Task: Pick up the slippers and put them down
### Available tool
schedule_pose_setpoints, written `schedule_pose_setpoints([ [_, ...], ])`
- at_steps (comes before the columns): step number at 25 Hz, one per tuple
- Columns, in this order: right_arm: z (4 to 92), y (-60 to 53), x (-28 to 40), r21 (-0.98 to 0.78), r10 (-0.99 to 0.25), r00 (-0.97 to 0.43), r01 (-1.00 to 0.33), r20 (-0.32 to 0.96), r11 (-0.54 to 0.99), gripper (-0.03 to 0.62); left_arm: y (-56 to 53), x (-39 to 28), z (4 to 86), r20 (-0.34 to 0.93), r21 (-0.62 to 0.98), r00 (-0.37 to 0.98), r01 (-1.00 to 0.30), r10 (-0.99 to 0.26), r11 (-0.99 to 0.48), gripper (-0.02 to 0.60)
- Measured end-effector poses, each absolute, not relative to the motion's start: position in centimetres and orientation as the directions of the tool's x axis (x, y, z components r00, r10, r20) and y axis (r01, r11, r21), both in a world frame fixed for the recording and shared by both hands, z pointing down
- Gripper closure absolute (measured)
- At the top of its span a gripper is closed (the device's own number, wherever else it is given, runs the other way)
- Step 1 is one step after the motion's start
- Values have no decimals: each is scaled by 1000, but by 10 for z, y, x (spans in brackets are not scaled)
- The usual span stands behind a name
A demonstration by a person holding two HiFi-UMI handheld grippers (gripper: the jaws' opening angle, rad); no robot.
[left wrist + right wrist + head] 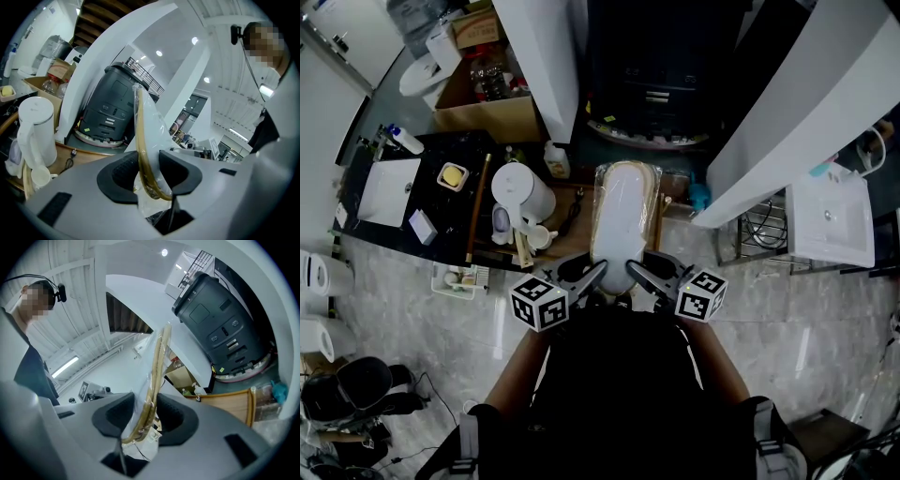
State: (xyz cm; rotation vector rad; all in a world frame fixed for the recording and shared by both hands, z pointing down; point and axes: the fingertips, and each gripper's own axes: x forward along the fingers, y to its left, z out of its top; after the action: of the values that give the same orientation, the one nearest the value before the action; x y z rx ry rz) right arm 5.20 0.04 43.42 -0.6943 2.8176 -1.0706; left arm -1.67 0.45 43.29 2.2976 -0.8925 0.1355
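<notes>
The slippers [623,211] are white with a tan rim, wrapped in clear, glossy, wrinkled plastic film. The left gripper [149,160] and the right gripper [145,405] have smooth, matt grey plastic bodies. Their pads [119,171] are black, matt and finely ribbed. The kettle [36,131] looks like smooth white plastic, the worktop [89,158] is wood, and the floor [787,328] is polished, marble-like tile.
</notes>
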Motion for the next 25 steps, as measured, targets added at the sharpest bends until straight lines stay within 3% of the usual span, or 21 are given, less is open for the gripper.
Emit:
schedule_pose_setpoints([
  [25, 435, 2, 38, -644, -417, -900, -393, 124, 656, 442, 7, -31, 436, 314, 573, 759, -630, -569, -524, 439],
])
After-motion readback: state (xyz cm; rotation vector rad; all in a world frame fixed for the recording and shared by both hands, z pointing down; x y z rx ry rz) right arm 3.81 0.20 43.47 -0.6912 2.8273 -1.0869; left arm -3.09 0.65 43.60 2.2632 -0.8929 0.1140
